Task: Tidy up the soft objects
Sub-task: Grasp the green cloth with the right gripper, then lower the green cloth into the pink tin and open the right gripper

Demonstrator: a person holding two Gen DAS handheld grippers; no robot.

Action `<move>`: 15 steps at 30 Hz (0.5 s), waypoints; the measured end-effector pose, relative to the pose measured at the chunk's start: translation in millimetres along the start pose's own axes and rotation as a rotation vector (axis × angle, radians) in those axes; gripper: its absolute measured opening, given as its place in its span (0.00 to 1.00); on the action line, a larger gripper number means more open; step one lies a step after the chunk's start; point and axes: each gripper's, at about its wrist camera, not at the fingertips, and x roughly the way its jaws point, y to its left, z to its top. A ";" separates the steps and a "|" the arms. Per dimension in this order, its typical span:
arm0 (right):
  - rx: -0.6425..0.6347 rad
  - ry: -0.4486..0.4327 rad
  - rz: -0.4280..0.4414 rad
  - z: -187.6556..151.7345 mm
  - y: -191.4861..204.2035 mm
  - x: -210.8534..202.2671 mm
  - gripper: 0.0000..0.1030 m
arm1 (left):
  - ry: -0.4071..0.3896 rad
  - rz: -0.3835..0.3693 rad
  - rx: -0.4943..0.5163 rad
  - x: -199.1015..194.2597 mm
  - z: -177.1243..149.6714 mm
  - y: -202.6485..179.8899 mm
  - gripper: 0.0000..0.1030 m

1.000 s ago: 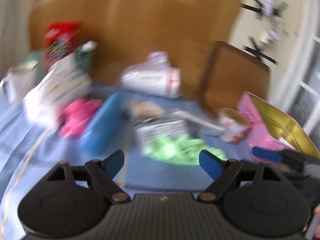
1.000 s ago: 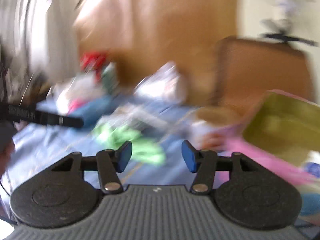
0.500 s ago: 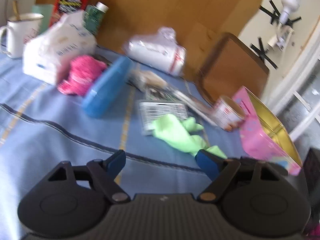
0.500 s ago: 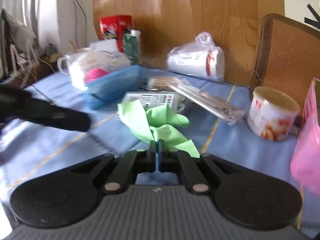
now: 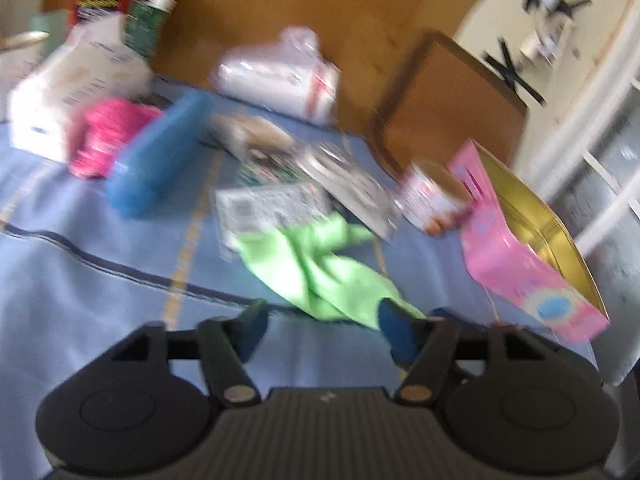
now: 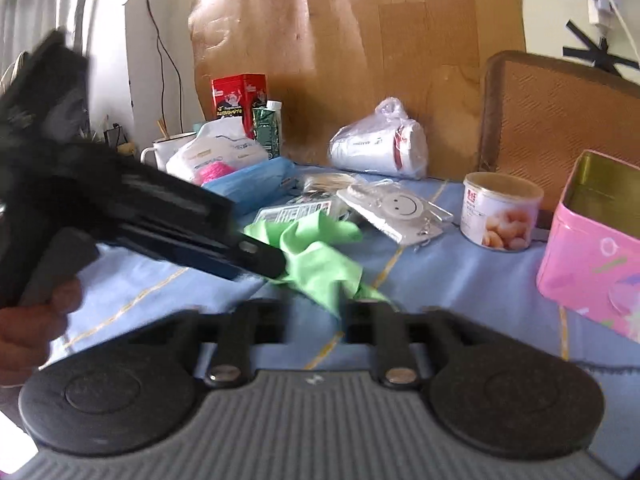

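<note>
Green cloth (image 5: 316, 264), crumpled on the blue tablecloth (image 5: 100, 300) near the middle of the table. Lay with its far edge against a flat white printed packet (image 5: 272, 208) and its near tail stretched toward both tools. Left gripper (image 5: 324, 332), seen from its own blurred camera: fingers apart, having just been closing, with mostly bare tablecloth between them and only the cloth's near edge reaching the right-hand blue pad; not pressed on anything. From the right wrist camera, appeared as a dark blurred tool held in a person's hand (image 6: 28, 332), its tip at the cloth's left side; contact there impossible to tell. Right gripper (image 6: 316, 320): fingers apart as well, having just been opening, with a thin corner of the cloth lying between them but not pinched. Beyond the cloth, a clear packet with a smiley face (image 6: 396, 208) and a small can with a printed label (image 6: 500, 216). Further right, an open pink tin (image 6: 588, 252), gold inside, well apart from the cloth. At the left rear, a blue case (image 5: 156, 164), a fuzzy pink bundle (image 5: 108, 136) just beside it, and a white tissue pack (image 6: 216, 152). At the back, a plastic-wrapped white bundle (image 6: 376, 148) against wooden panelling, with a woven chair back (image 6: 560, 120) to its right.
</note>
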 end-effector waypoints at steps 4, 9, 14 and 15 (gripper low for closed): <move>-0.016 0.048 -0.040 9.5 -4.7 31.3 0.63 | 0.002 0.038 -0.045 -2.9 8.4 13.0 0.66; -0.014 0.109 0.021 8.6 0.6 49.7 0.07 | 0.069 0.035 -0.044 16.9 10.5 5.9 0.66; -0.007 0.010 0.043 -4.2 6.7 9.4 0.07 | 0.080 -0.082 0.039 19.0 10.2 -27.2 0.22; -0.001 -0.014 0.031 -6.4 3.9 0.2 0.07 | 0.078 -0.111 0.064 17.4 11.3 -37.9 0.19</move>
